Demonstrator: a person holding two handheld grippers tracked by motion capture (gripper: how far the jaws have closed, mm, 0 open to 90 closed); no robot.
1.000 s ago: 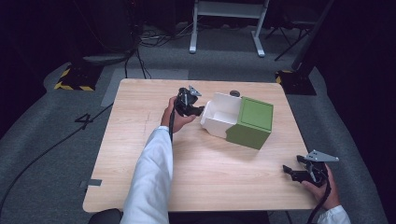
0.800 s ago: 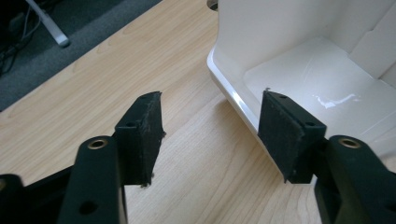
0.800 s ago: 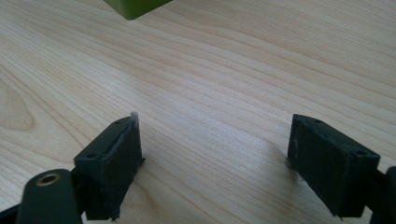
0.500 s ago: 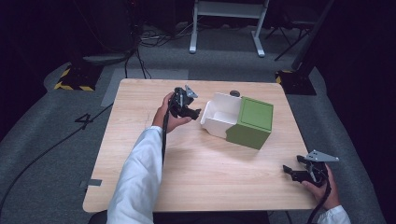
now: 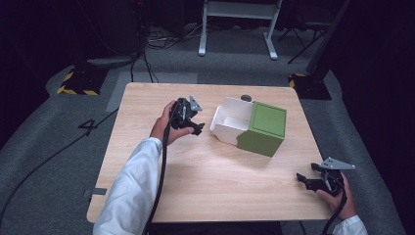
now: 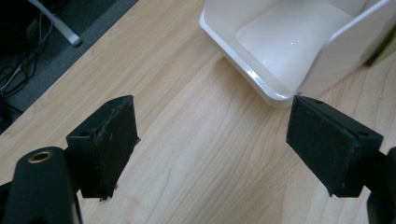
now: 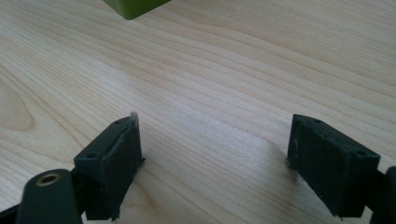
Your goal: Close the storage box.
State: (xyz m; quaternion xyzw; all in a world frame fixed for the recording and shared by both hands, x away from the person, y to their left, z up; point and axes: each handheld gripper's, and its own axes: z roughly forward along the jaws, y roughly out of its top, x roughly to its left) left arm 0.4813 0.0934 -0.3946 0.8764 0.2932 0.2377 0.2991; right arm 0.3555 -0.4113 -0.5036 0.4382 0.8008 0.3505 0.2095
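Right now my left gripper point(image 5: 188, 116) hangs a little left of centre in the high view, just beside the open end of the white tray point(image 5: 230, 120) but not touching it. That tray stands partly slid out of its green sleeve point(image 5: 264, 128), right of centre on the table point(image 5: 147, 161). I judge the work is at an early or in-between stage: the tray is empty, half exposed, and nothing is gripped yet, so either pulling it free or pushing it home is left to do. In the left gripper view the jaws stand wide apart, with the tray's near corner point(image 6: 275, 93) at upper right. My right gripper point(image 5: 320, 180) rests low at the lower right of the high view, well apart from the box, jaws likewise spread over bare wood.
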